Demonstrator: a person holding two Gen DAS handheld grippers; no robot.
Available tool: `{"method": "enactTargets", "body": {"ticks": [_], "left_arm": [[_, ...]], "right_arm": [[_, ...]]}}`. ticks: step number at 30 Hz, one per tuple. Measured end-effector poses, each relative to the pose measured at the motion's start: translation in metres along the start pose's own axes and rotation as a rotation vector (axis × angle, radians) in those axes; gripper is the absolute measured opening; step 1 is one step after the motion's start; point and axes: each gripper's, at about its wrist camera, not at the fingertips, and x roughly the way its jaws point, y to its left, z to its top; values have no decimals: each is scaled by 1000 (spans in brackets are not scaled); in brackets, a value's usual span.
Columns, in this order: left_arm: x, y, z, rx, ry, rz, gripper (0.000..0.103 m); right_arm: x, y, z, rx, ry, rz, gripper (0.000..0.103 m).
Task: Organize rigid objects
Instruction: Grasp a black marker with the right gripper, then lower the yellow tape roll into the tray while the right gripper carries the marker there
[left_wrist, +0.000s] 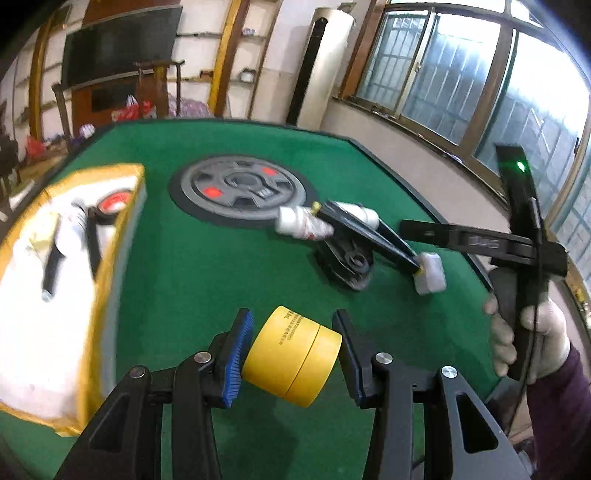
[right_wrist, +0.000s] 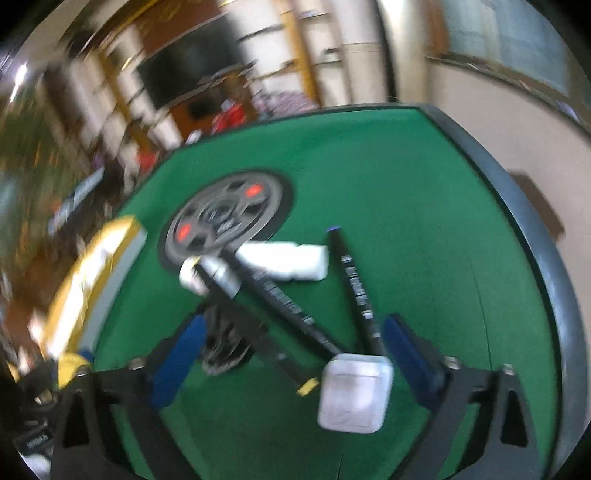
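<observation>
My left gripper (left_wrist: 293, 354) has a yellow tape roll (left_wrist: 293, 356) between its blue pads; the left pad touches it and a small gap shows at the right pad. A black folding tool with white wrapped ends (left_wrist: 354, 236) lies on the green table (left_wrist: 207, 280), right of centre. My right gripper (right_wrist: 291, 365) is open and hangs over that tool (right_wrist: 280, 299), whose white block end (right_wrist: 352, 393) sits between the fingers. The right wrist view is blurred.
A yellow-edged box (left_wrist: 55, 280) with black tools inside stands at the left. A grey round centre plate (left_wrist: 242, 188) with red marks is set in the table. The table's dark rim (right_wrist: 532, 236) curves along the right. A window and shelves are behind.
</observation>
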Motion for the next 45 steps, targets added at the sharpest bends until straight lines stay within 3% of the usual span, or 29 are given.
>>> {"method": "enactTargets", "body": {"ticks": [3, 5, 10, 12, 13, 16, 25, 33, 39, 45], "left_arm": [[-7, 2, -5, -8, -6, -22, 47], [-12, 6, -7, -26, -12, -32, 47], [-23, 15, -9, -52, -33, -45, 47], [-25, 17, -9, -62, -37, -54, 47], [-26, 19, -9, -67, -40, -58, 47], [-28, 26, -10, -90, -47, -71, 47], [-63, 71, -3, -190, -98, -84, 47], [-92, 131, 2, -229, -109, 110, 47], [-78, 177, 15, -237, -20, 260, 47], [-38, 208, 25, -196, 114, 362, 47]], "right_arm": [[13, 27, -2, -122, 45, -21, 58], [22, 40, -3, -172, 60, -41, 58], [40, 51, 3, -205, 92, -27, 43], [39, 53, 5, -195, 113, 2, 18], [39, 53, 5, -190, 123, 15, 15], [36, 53, 3, -165, 145, 41, 14], [14, 41, -2, 48, 132, 259, 14], [5, 97, 5, 33, 123, 395, 15], [17, 158, 20, 17, 180, 531, 15], [49, 218, 32, -6, 272, 552, 15]]}}
